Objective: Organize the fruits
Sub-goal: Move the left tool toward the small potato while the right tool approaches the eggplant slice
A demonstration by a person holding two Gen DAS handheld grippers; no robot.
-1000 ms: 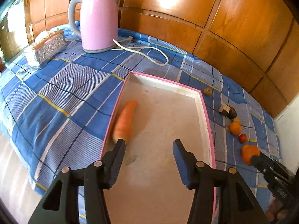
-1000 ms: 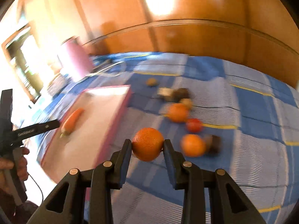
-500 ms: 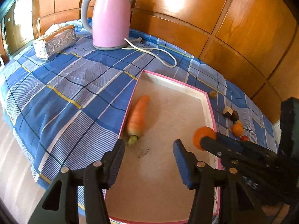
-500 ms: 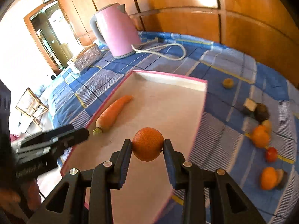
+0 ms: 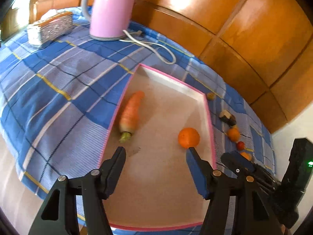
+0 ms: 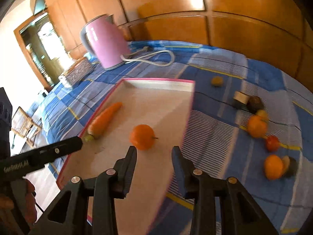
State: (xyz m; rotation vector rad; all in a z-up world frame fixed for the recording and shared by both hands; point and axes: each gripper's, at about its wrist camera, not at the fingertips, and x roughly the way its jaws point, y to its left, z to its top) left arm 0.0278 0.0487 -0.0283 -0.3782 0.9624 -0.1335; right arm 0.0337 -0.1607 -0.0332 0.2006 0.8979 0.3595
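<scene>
Right tool (image 6: 154,151): my jaws stand apart with nothing between them, hanging just short of the orange.
Left tool (image 5: 154,156): my jaws have just been opening and stand wide, holding nothing, over the near part of the tray.
Orange (image 6: 142,136): free on the tray floor, near the right wall.
Carrot (image 5: 130,113): lying along the left wall, leafy end toward me.
Tray (image 5: 172,81): pink-rimmed, on the blue checked cloth (image 5: 58,82).
Loose fruit (image 6: 256,126): scattered on the cloth right of the tray.
Kettle (image 5: 111,9): pink, beyond the tray.
</scene>
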